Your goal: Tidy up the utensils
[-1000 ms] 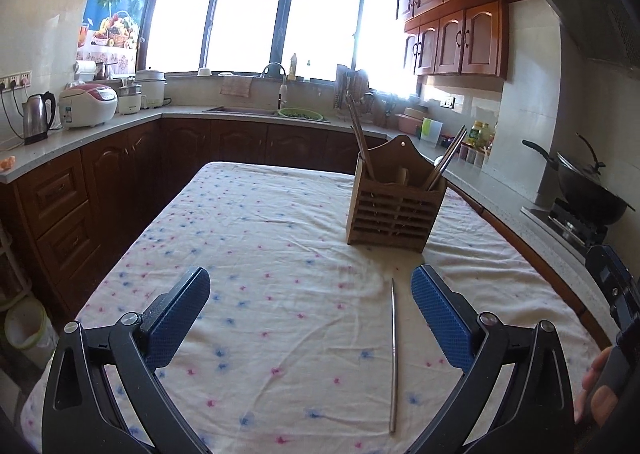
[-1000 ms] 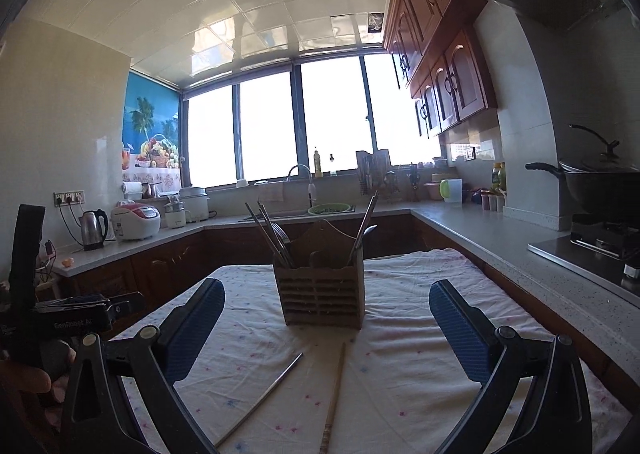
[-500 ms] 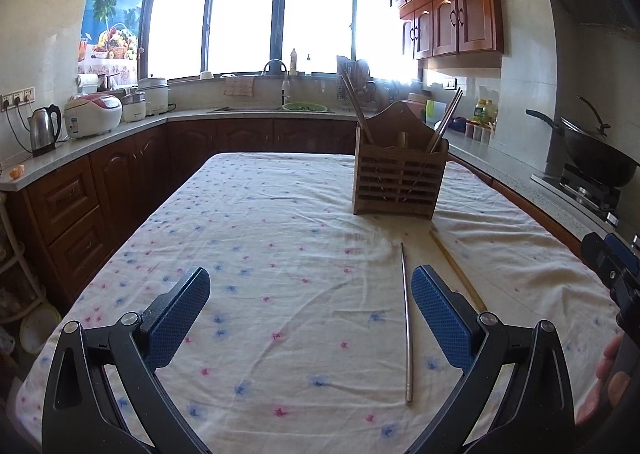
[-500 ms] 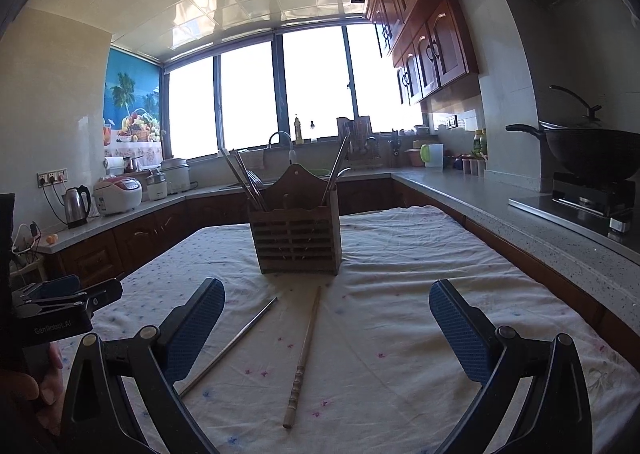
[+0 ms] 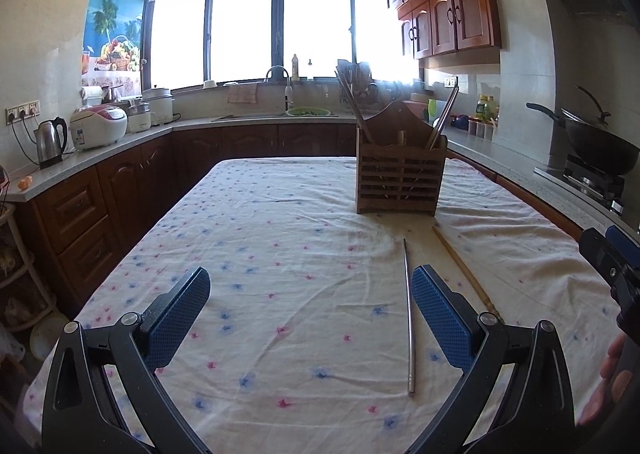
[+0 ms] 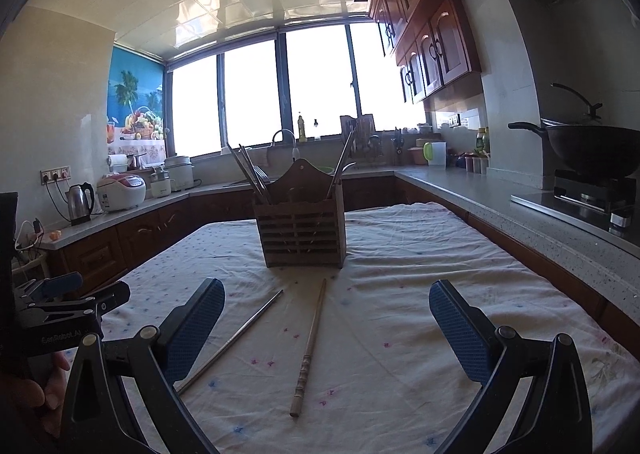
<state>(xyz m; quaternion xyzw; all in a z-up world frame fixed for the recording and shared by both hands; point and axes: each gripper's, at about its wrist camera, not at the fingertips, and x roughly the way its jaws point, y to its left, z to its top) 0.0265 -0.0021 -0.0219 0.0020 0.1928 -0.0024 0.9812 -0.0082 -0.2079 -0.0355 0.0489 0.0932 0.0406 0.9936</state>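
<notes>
**Two chopsticks loose on the cloth, both grippers wide and empty**

Left gripper [image 5: 310, 308] spread wide above the cloth [image 5: 280, 238], nothing between the blue pads [image 5: 178, 318]. Right gripper [image 6: 326, 328] likewise spread wide, empty, low over the table and aimed at the holder [image 6: 301, 230].

Wooden slatted holder upright on the cloth toward the far end of the table. Chopsticks and other utensils standing in it, leaning out to left and right above the rim; which compartment each sits in cannot be told.

Steel chopstick [image 5: 409, 314] flat on the cloth in front of the holder, apart from it. In the left view, running almost straight toward the camera, just inside the right-hand pad. In the right view, slanting down to the left, near end hidden behind the left-hand pad.

Wooden chopstick [image 6: 309, 350] flat on the cloth just beside the steel one, not touching; far ends close together, near ends splayed apart. Carved near end between the right gripper's fingers, well short of either pad. In the left view, lower end hidden behind the right-hand finger.

Part of a hand [image 5: 608, 386] at the right edge of the left view, on the right gripper's handle.

Wok [image 6: 592, 145] on the stove at right; kettle [image 6: 80, 199] on the counter at left.
</notes>
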